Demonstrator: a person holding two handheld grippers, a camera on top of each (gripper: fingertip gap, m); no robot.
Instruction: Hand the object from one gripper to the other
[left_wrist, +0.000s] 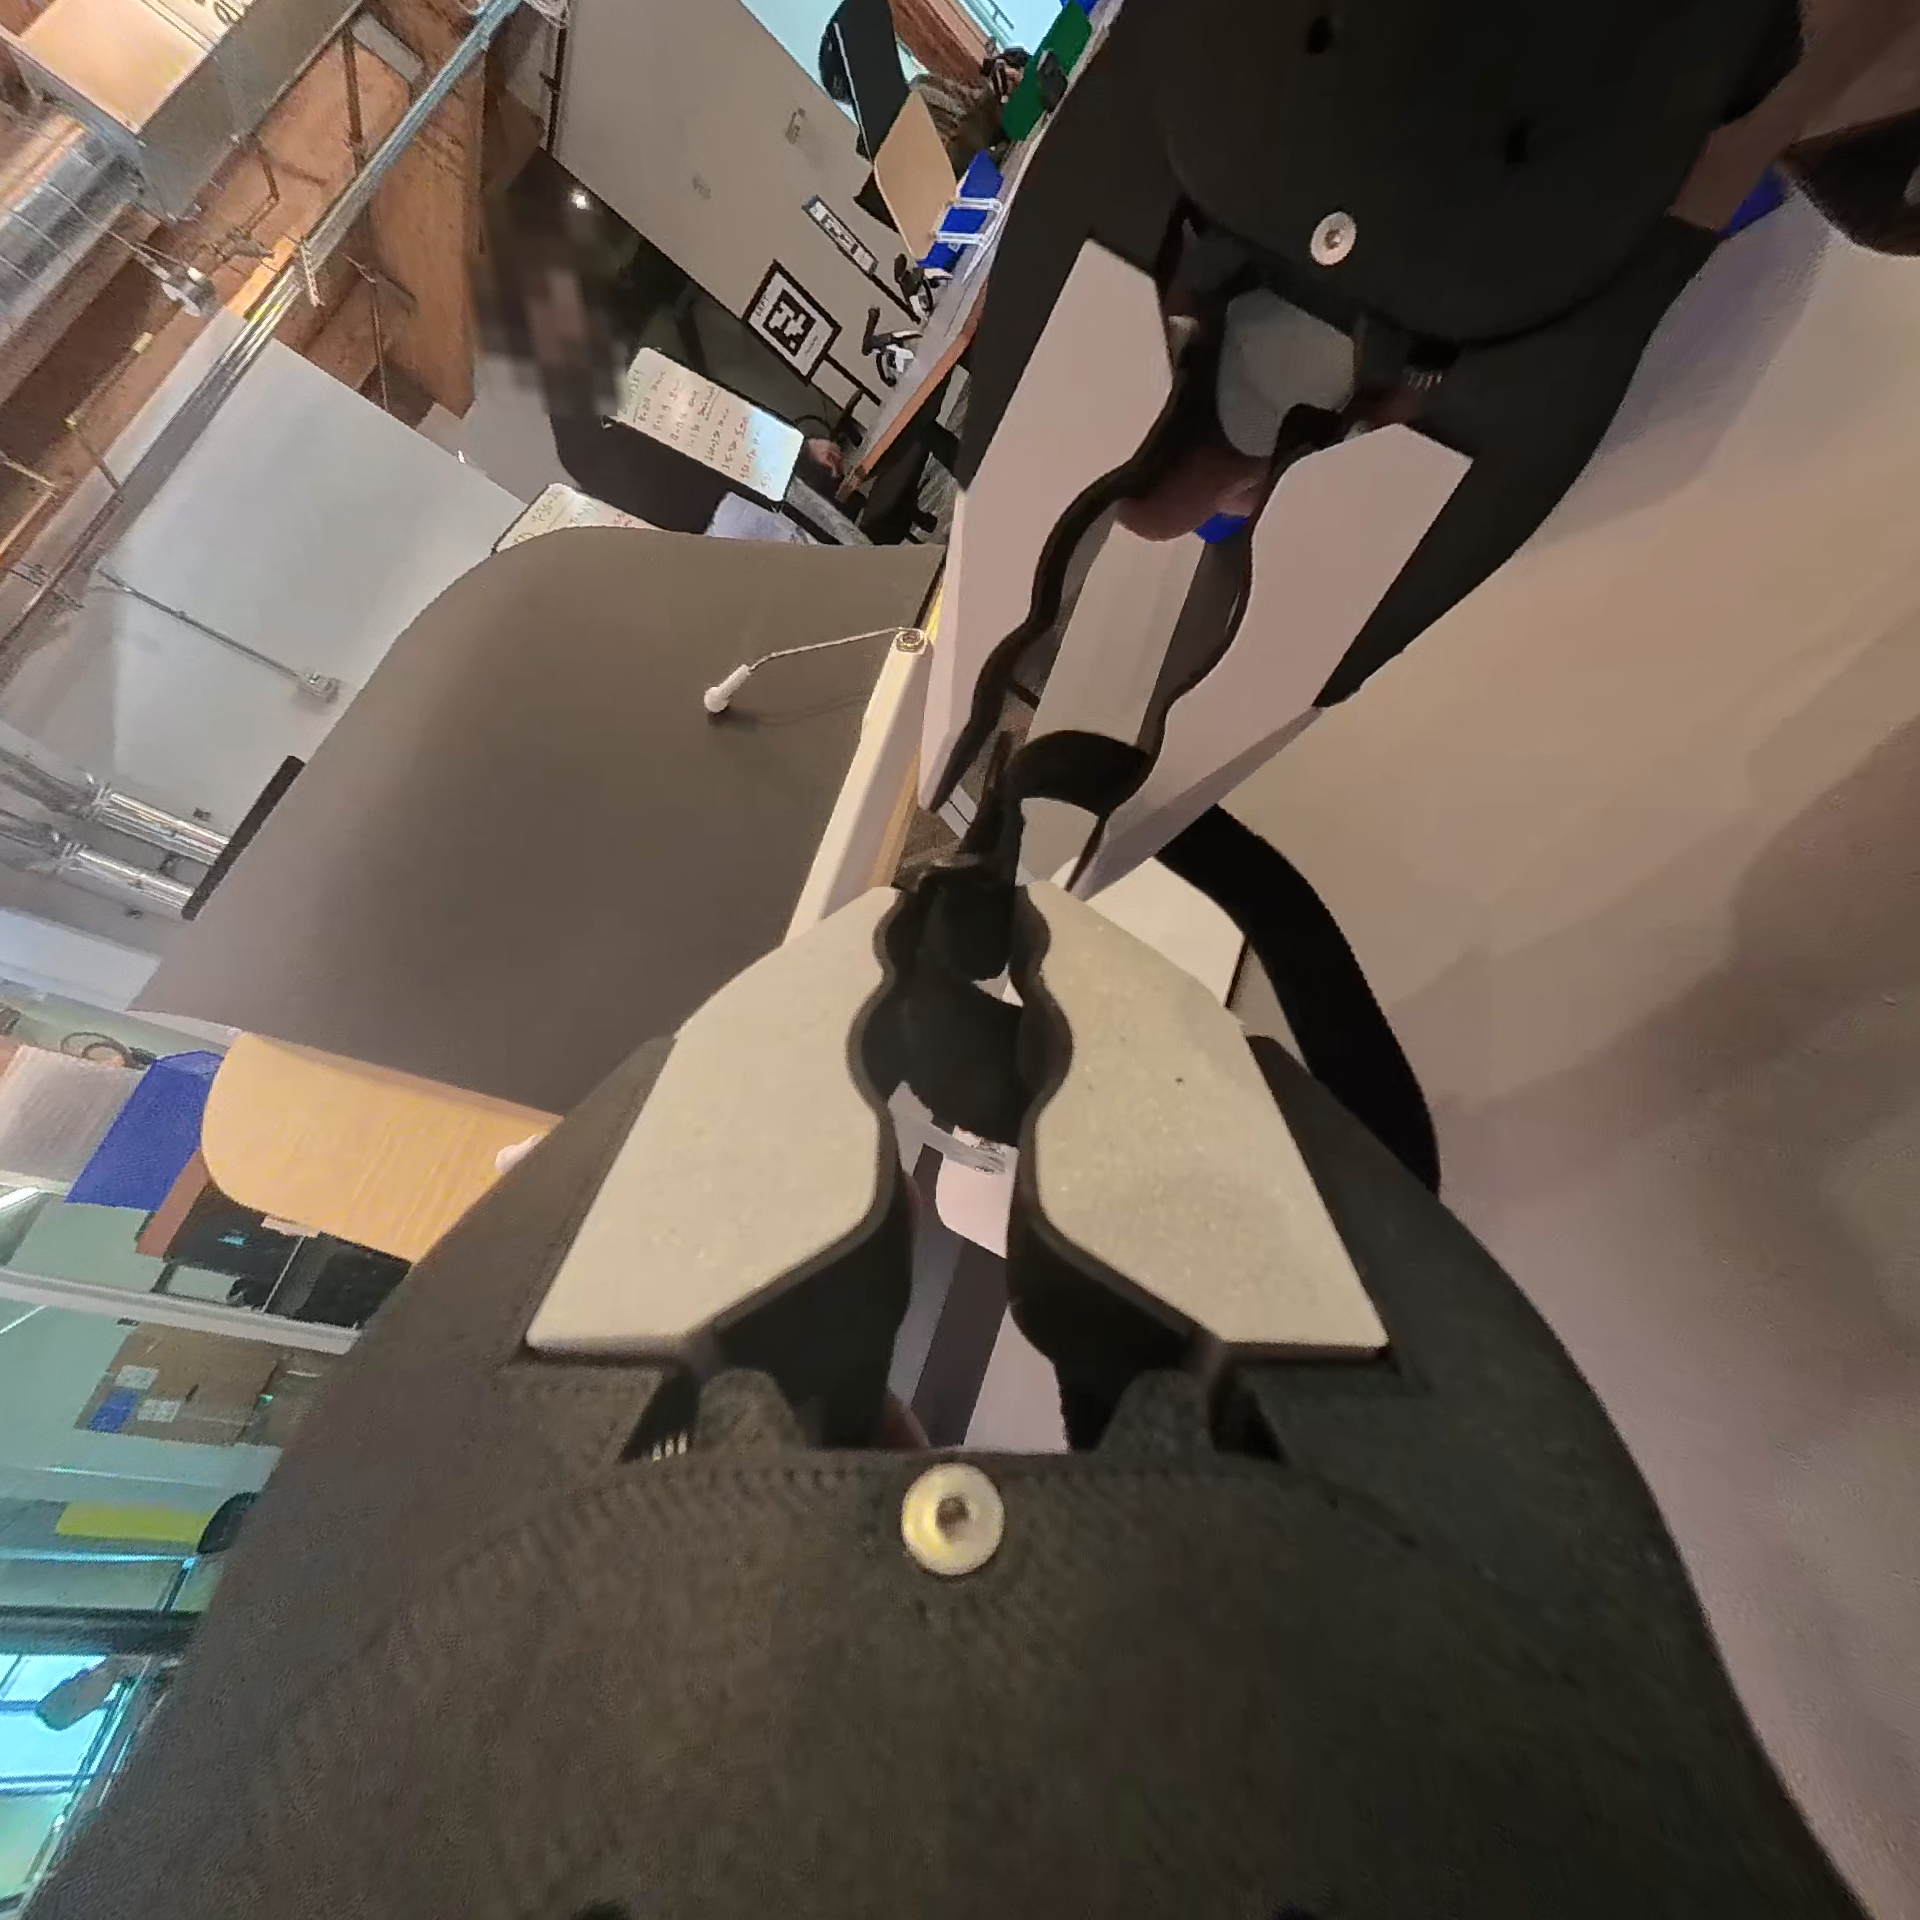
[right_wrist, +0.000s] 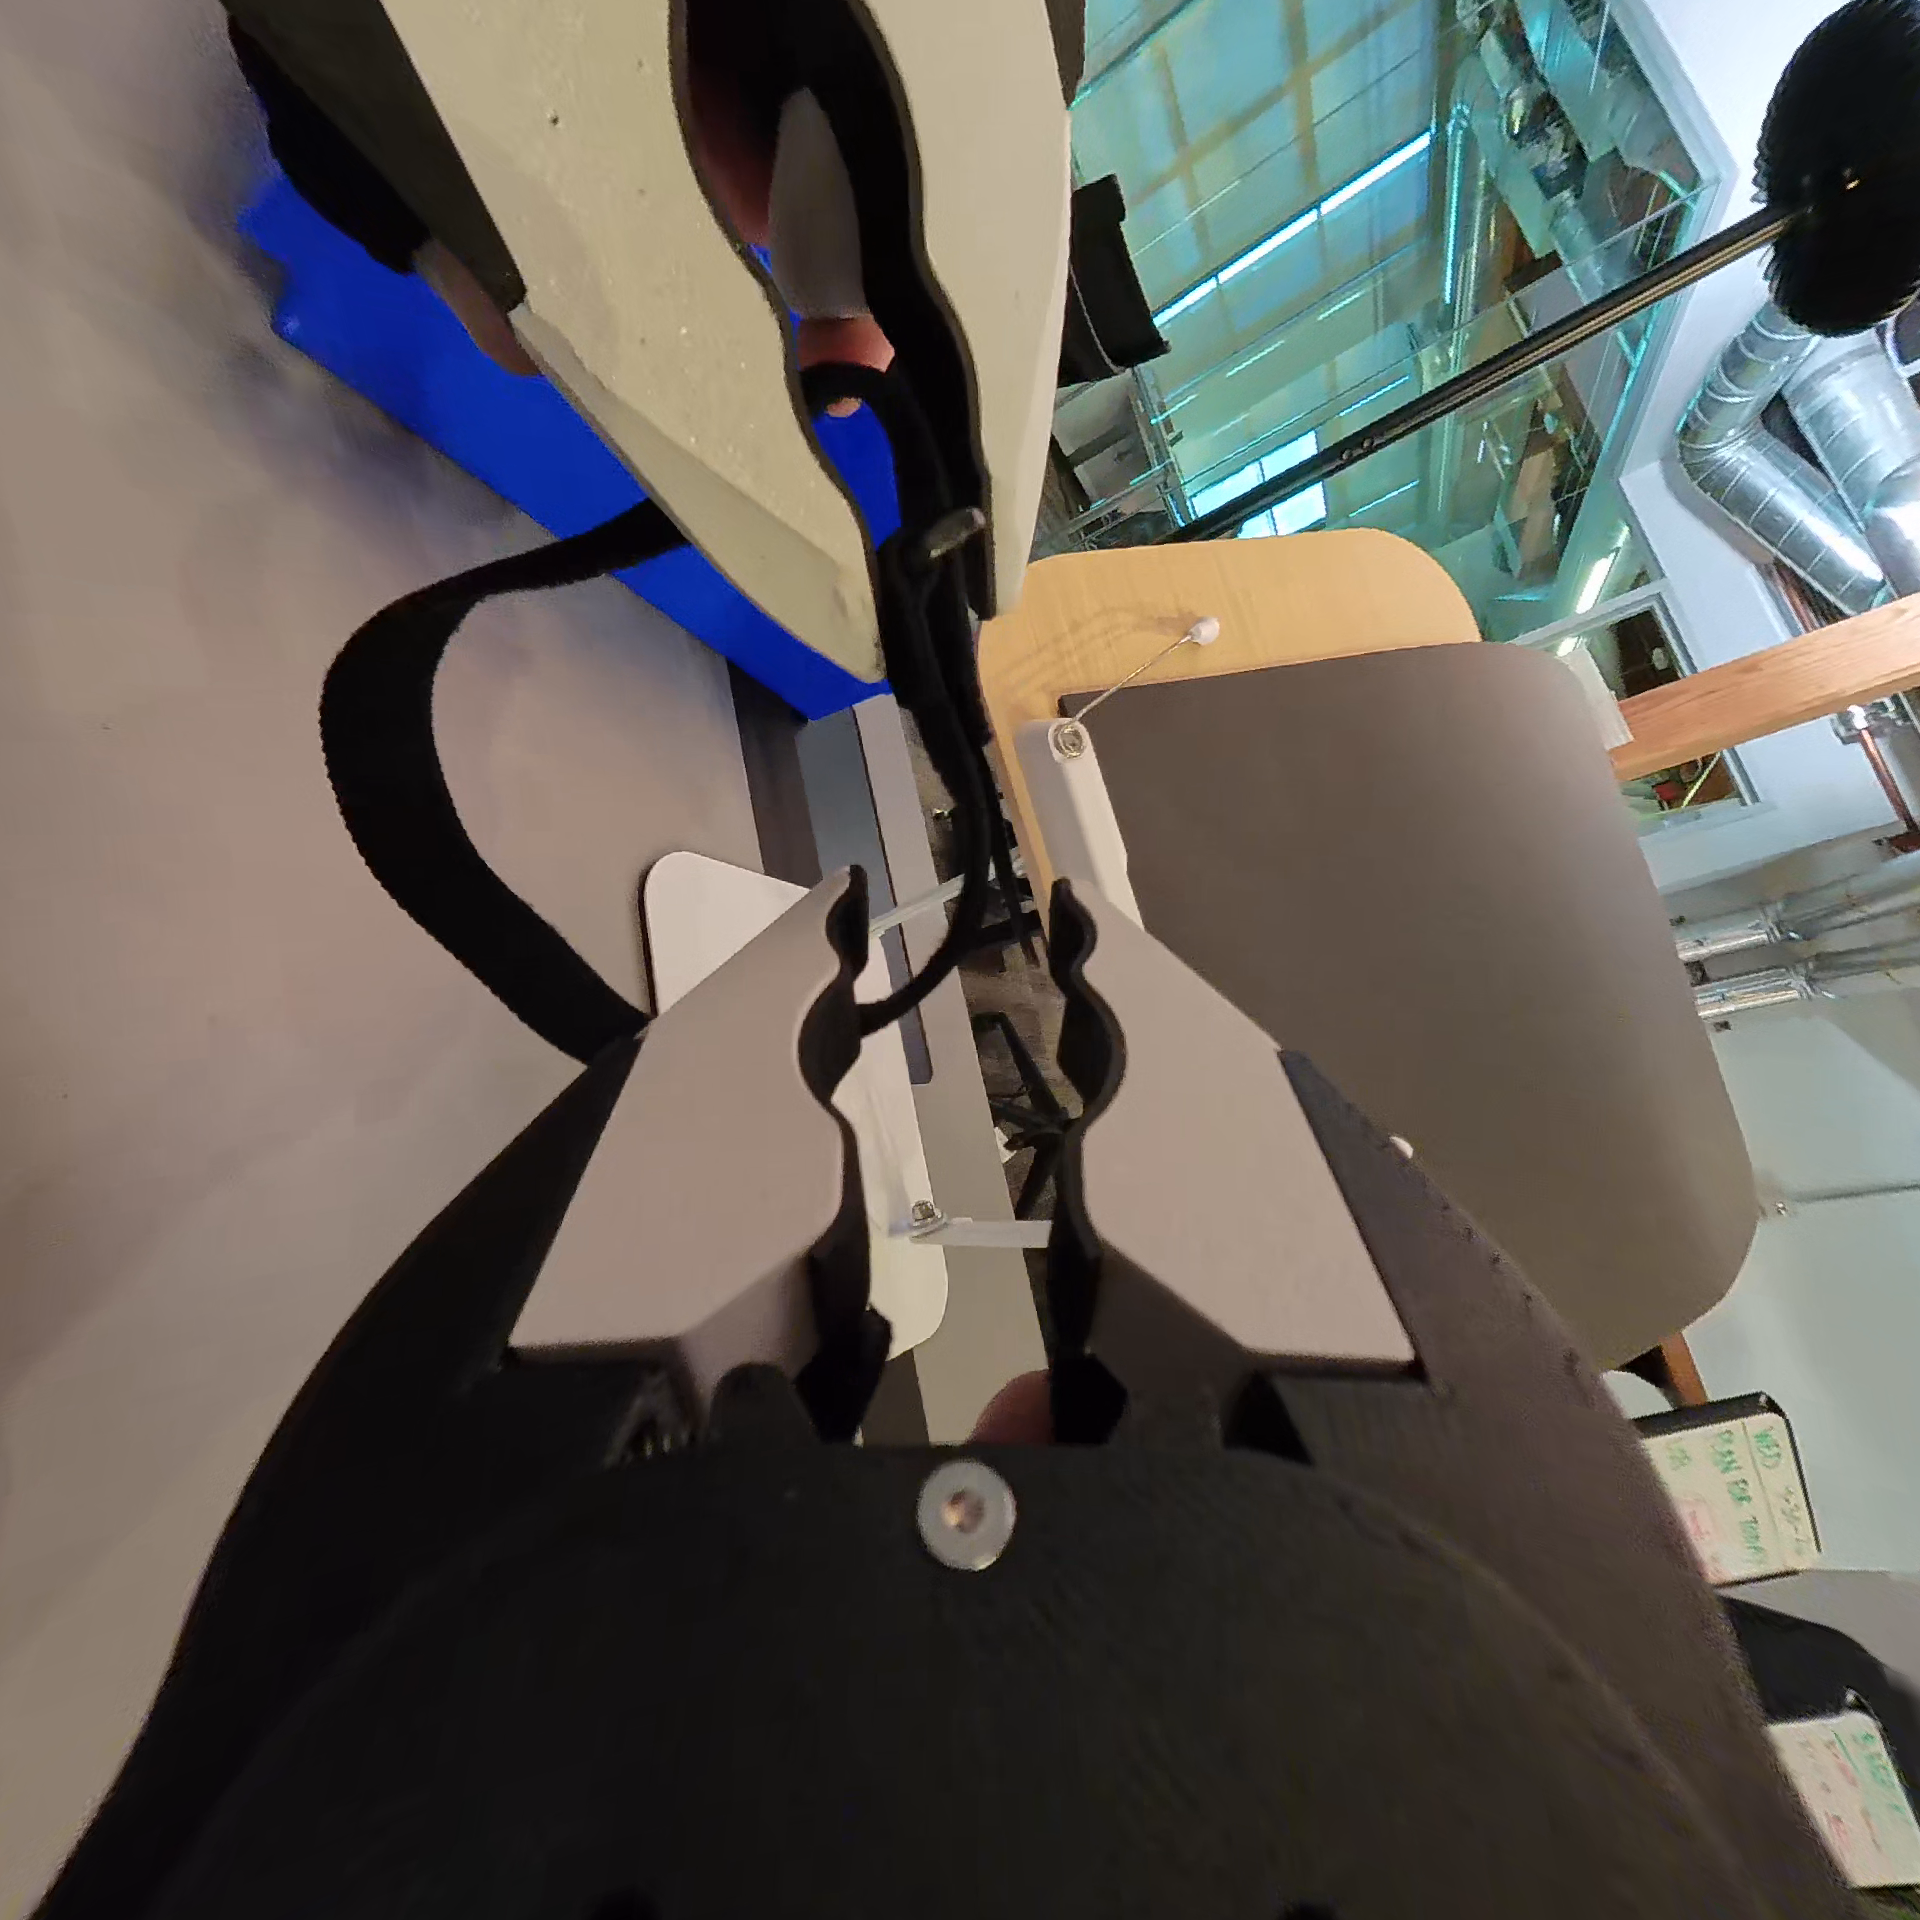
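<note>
The object is a black webbing strap (left_wrist: 1340, 987) with thin black cords, and it hangs in the air between the two grippers. My left gripper (left_wrist: 956, 935) is shut on the bunched black cords (left_wrist: 951, 940). In the right wrist view the left gripper (right_wrist: 935, 613) comes in from above with the cords (right_wrist: 925, 582) pinched at its tips. My right gripper (right_wrist: 956, 914) is open. One cord (right_wrist: 961, 914) runs loosely through its gap and rests against one pad (right_wrist: 831, 997). The strap loop (right_wrist: 384, 748) hangs out to the left. The right gripper (left_wrist: 1023, 821) faces mine in the left wrist view.
A white table top (left_wrist: 1662, 831) lies beside both grippers. A dark grey panel (left_wrist: 520, 831) carries a white cable end (left_wrist: 722, 696) and also shows in the right wrist view (right_wrist: 1403, 935). A blue bin (right_wrist: 468, 395) sits behind the left gripper. My right fingertips sit around 5 centimeters from my left ones.
</note>
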